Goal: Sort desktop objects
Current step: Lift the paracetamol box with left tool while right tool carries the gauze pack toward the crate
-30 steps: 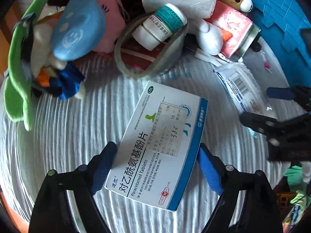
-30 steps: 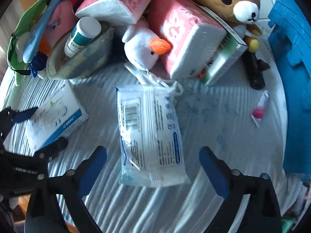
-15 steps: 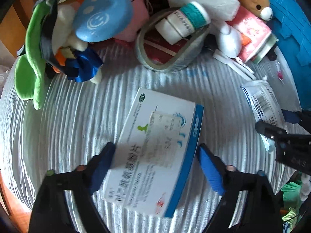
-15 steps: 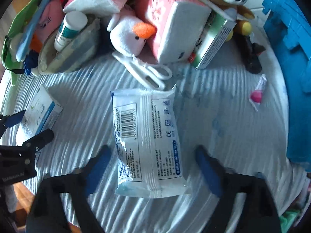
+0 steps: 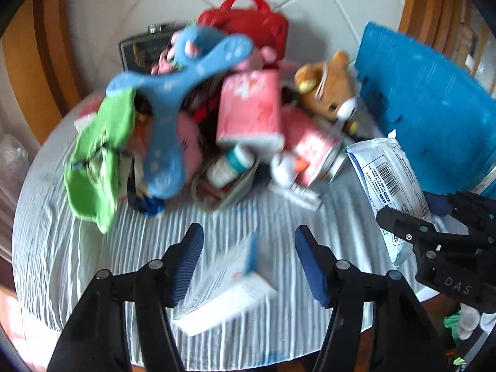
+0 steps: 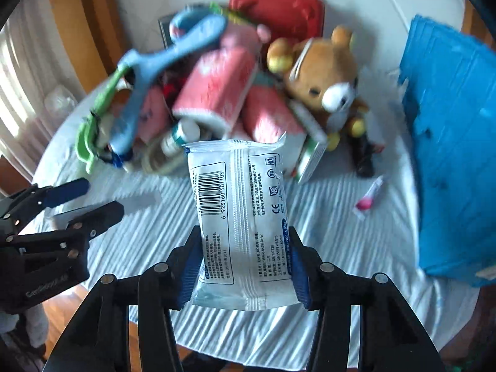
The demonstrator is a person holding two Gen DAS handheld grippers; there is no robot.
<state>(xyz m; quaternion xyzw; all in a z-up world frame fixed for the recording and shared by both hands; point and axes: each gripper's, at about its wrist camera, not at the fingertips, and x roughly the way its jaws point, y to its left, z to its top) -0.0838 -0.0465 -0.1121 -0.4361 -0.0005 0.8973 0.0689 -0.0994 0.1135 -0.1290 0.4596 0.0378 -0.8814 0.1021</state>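
My right gripper (image 6: 245, 265) is closing on a white wipes pack (image 6: 241, 198). Both blue pads press its lower sides and it hangs upright above the table. The left wrist view shows the same pack (image 5: 387, 173) in the right gripper (image 5: 409, 207) at the far right. My left gripper (image 5: 249, 259) is high over the table, jaws closing. A white and blue tablet box (image 5: 229, 294) shows blurred and tilted between and below its fingers. Cloth shows between the box and the right pad (image 5: 310, 263). In the right wrist view the left gripper (image 6: 93, 200) is at the left edge.
A round table with a white striped cloth (image 6: 325, 232) carries a pile at the back: brown bear (image 6: 322, 71), pink tissue packs (image 6: 214, 90), blue plush (image 5: 167, 117), green toy (image 5: 93, 170), white bottle (image 5: 229, 167), red bag (image 6: 279, 9). A blue foam board (image 6: 449, 155) stands right; a pink sachet (image 6: 367, 198) lies nearby.
Both grippers have risen and tipped up toward the pile. The right jaws closed on the wipes pack and lifted it. The left jaws narrowed, and the tablet box now sits low and tilted between them.
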